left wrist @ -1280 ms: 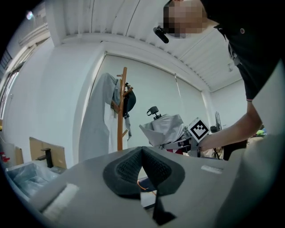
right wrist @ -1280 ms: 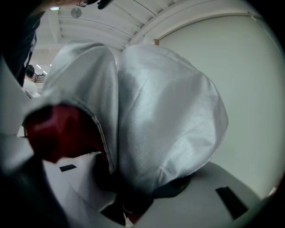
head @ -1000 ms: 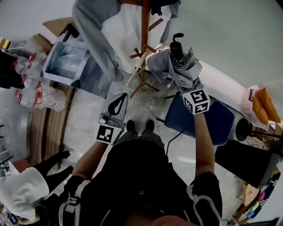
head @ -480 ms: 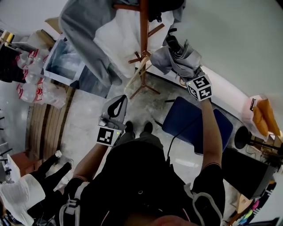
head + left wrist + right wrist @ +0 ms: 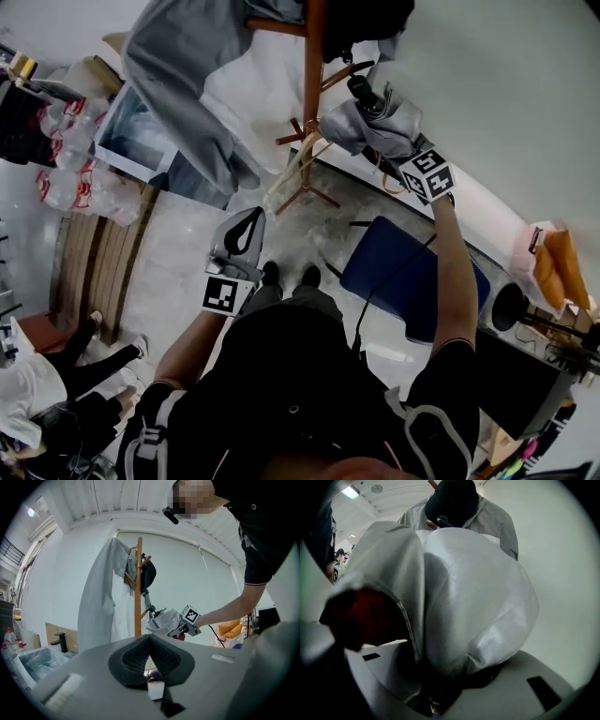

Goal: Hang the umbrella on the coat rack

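The folded grey umbrella (image 5: 377, 122) is held in my right gripper (image 5: 401, 153), jaws shut on its lower end. Its black handle (image 5: 360, 90) points up toward the wooden coat rack (image 5: 314, 84), close beside a side peg; I cannot tell if they touch. In the right gripper view the grey umbrella fabric (image 5: 464, 602) fills the picture above the right gripper (image 5: 440, 696). In the left gripper view the umbrella (image 5: 164, 620) hangs just right of the coat rack pole (image 5: 138, 597). My left gripper (image 5: 250, 218) sits lower, away from the rack, shut on nothing; its pads (image 5: 140, 656) meet.
A grey coat (image 5: 187, 75) and a black cap (image 5: 149, 576) hang on the rack. A blue chair (image 5: 412, 272) stands below my right arm. A plastic bin (image 5: 141, 131) and bottles (image 5: 75, 178) are at the left. Another person (image 5: 56, 412) stands at the lower left.
My right gripper has carried the umbrella up and left, so its handle is now near the rack's pegs. The left gripper has shifted only slightly and stays shut.
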